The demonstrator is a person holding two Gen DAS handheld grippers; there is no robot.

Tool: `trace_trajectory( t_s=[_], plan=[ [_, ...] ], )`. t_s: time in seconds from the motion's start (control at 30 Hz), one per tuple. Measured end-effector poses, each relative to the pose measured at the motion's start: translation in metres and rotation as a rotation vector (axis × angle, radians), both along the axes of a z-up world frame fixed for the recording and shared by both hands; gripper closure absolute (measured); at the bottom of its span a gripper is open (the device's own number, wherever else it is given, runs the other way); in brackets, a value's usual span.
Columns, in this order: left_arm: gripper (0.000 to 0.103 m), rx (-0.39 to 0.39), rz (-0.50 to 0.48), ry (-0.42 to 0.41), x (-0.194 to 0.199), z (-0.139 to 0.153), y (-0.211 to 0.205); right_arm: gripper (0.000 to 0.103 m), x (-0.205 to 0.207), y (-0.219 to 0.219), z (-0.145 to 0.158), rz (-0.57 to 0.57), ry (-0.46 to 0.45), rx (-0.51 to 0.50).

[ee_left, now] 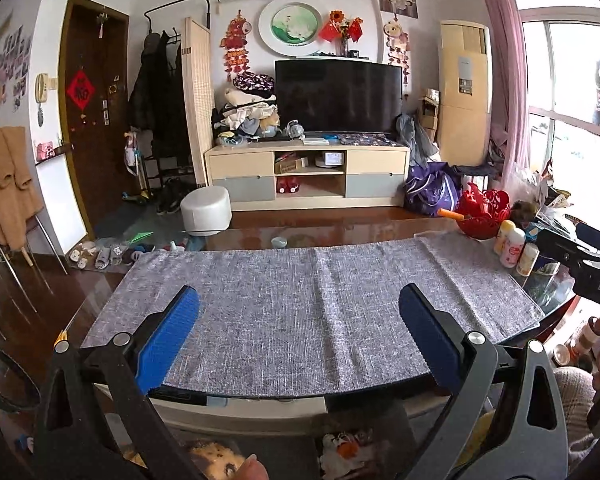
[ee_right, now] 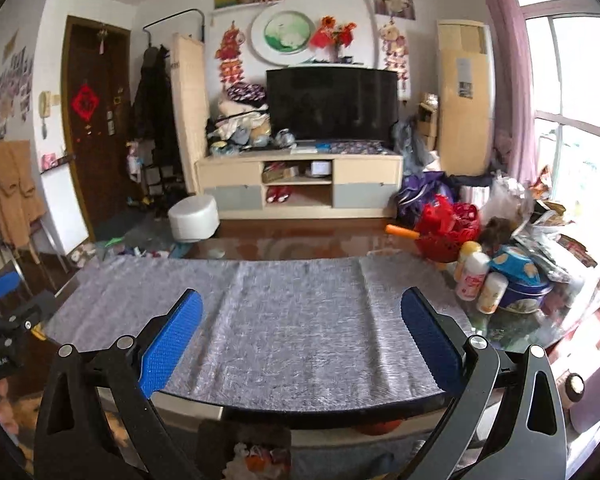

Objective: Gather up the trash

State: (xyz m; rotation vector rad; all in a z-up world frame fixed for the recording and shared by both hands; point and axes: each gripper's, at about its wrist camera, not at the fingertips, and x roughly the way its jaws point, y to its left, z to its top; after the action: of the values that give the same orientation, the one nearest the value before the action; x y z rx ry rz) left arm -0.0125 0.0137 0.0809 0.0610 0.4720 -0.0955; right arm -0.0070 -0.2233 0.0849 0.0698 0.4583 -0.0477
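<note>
My left gripper (ee_left: 299, 300) is open and empty, its blue fingers spread wide above the near edge of a grey woven mat (ee_left: 300, 304) on a glass table. My right gripper (ee_right: 302, 304) is also open and empty over the same mat (ee_right: 292, 320). The right gripper's body shows at the right edge of the left wrist view (ee_left: 580, 256); the left gripper's body shows at the left edge of the right wrist view (ee_right: 4, 320). No loose trash shows on the mat. Crumpled wrappers and bags (ee_right: 540, 216) lie piled at the table's far right.
A red basket (ee_right: 448, 228), small bottles (ee_right: 476, 276) and a blue tin (ee_right: 520, 280) crowd the table's right end. A white stool (ee_left: 206, 210), a TV cabinet (ee_left: 308, 172) and scattered slippers (ee_left: 112, 254) lie beyond the table.
</note>
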Motion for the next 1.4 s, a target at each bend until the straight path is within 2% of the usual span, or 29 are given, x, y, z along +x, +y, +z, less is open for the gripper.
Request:
trace_trajectory(
  t_s=[0.13,0.53,1.4],
  plan=[
    [0.008,0.000,-0.007,0.012,-0.008,-0.006,-0.006,0.003,-0.008,0.000,-0.005,-0.021,0.011,0.009],
    [0.008,-0.012,0.057,0.022,-0.018,-0.014,0.002,0.003,-0.013,0.001,-0.021,-0.039,0.037,0.006],
    [0.008,-0.048,0.057,0.048,-0.015,-0.018,0.009,0.003,-0.006,0.004,-0.029,-0.048,0.060,-0.007]
  ],
)
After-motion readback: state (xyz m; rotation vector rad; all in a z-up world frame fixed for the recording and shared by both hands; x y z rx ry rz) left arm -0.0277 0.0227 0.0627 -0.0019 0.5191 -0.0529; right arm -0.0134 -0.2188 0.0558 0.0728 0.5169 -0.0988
